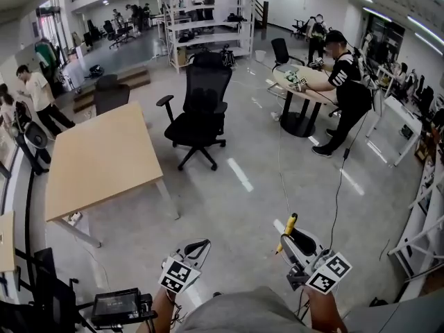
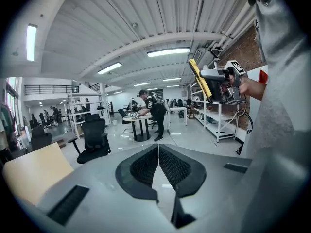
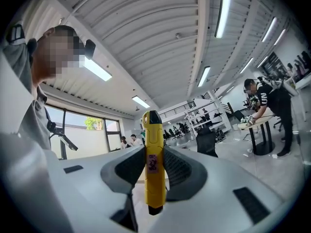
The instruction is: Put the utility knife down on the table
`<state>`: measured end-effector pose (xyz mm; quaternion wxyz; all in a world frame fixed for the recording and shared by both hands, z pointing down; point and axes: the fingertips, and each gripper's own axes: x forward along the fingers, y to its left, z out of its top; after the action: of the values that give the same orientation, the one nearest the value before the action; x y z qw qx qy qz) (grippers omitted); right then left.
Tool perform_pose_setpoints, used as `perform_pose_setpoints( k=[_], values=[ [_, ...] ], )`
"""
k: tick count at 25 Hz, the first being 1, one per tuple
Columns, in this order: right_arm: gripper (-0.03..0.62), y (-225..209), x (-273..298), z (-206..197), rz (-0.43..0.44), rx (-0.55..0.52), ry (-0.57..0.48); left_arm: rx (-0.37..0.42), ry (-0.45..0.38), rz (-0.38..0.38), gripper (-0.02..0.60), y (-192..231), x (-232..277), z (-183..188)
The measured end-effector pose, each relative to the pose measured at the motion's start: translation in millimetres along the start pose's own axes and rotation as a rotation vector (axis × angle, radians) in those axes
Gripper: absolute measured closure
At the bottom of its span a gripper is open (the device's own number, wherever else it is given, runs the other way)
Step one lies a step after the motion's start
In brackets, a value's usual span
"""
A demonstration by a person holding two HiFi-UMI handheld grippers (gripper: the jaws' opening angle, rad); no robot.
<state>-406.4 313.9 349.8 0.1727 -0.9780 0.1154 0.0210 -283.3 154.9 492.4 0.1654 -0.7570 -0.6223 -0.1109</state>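
Observation:
A yellow utility knife (image 3: 153, 161) with a black tip stands upright between the pads of my right gripper (image 3: 154, 168), which is shut on it. From the head view the knife (image 1: 287, 230) sticks up and forward from the right gripper (image 1: 292, 240), held over the grey floor. In the left gripper view the knife (image 2: 199, 79) shows at upper right in the right gripper (image 2: 208, 85). My left gripper (image 2: 157, 168) has its black pads touching with nothing between them; it (image 1: 199, 247) hangs low at centre. The light wooden table (image 1: 97, 158) stands to the left and farther off.
A black office chair (image 1: 200, 109) stands beside the table's right end. A person (image 1: 344, 89) leans over a round table (image 1: 305, 82) at the back right. White shelving (image 1: 205, 23) stands at the back, white desks (image 1: 423, 220) line the right side, and a cable (image 1: 338, 186) runs along the floor.

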Motion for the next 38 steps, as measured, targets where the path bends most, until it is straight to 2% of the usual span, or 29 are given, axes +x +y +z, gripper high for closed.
perform_pose_setpoints(
  k=[7,13,19,27,33,38],
  values=[
    [0.476,4,69,5,0.124,-0.001,0.029,-0.059,0.016,0.118,0.575,45,-24,-12],
    [0.476,-29,116,0,0.204,0.047,0.059,-0.088,0.065,0.190,0.575,79,-7,-14],
    [0.476,-94,147,16,0.249,0.079,0.039,-0.074,0.117,0.205,0.575,99,50,3],
    [0.476,-200,152,41,0.286,0.073,0.057,-0.062,0.109,0.213,0.575,101,158,51],
    [0.476,-235,153,44,0.306,0.085,0.088,-0.076,0.116,0.218,0.575,99,191,63],
    [0.476,-257,180,30,0.316,0.117,0.105,-0.101,0.162,0.239,0.575,120,200,46]
  ],
)
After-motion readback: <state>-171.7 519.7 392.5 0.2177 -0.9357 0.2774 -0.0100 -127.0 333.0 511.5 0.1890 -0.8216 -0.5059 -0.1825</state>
